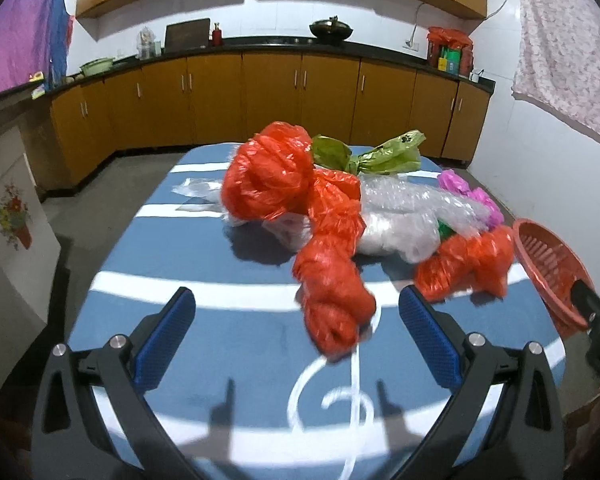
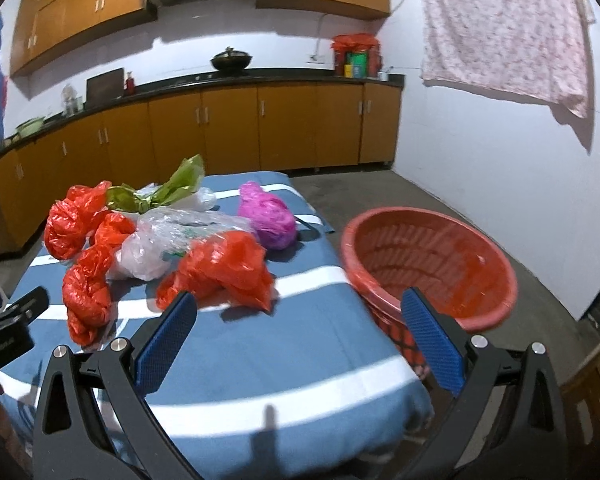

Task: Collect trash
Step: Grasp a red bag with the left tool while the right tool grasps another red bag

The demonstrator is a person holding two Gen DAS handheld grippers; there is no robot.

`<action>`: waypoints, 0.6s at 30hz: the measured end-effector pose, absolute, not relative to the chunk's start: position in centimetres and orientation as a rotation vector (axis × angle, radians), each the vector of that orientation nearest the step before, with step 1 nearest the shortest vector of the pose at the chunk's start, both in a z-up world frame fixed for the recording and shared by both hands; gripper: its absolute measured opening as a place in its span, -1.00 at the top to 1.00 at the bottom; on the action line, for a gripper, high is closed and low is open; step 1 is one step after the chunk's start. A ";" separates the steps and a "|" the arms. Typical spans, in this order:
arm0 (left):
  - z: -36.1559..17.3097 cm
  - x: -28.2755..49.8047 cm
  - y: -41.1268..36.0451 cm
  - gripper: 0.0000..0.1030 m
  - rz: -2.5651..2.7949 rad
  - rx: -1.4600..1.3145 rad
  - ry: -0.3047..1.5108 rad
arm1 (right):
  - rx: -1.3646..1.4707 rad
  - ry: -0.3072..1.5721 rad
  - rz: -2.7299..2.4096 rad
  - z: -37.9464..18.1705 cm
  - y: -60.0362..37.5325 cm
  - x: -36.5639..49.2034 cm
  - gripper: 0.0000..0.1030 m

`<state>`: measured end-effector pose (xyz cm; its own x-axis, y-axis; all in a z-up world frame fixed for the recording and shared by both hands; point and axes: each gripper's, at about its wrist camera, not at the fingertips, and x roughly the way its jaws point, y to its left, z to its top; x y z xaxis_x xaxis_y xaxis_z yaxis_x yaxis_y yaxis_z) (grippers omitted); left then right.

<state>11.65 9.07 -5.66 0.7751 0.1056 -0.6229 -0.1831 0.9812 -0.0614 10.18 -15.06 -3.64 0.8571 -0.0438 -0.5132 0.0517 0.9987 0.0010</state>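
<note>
Crumpled plastic bags lie heaped on a blue cloth with white stripes (image 1: 236, 344) (image 2: 284, 352). A long red bag (image 1: 332, 280) (image 2: 86, 288) reaches closest to my left gripper (image 1: 296, 300), which is open and empty just short of it. Another red bag (image 1: 466, 260) (image 2: 224, 268) lies in front of my right gripper (image 2: 298, 304), also open and empty. Clear bags (image 1: 404, 216) (image 2: 168, 236), a green bag (image 1: 384, 152) (image 2: 160, 192) and a pink bag (image 1: 472, 196) (image 2: 268, 216) sit further back. A red plastic basket (image 1: 548, 264) (image 2: 428, 264) stands at the table's right edge.
Behind the table run orange kitchen cabinets (image 1: 276, 96) under a dark counter with a wok (image 1: 331, 29). A flowered cloth (image 2: 508, 28) hangs on the right wall. Grey floor (image 2: 420, 196) surrounds the table. A white cabinet with a flower picture (image 1: 12, 220) stands at left.
</note>
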 end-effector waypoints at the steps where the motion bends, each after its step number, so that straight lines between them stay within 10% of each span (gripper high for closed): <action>1: -5.9 12.6 9.0 -0.90 0.154 -0.118 0.673 | 0.013 0.542 -0.040 -3.7 -14.7 10.8 -0.93; 18: -10.3 19.0 9.2 0.13 0.068 -0.138 0.824 | 0.002 0.575 -0.017 -5.0 -13.6 15.2 -0.83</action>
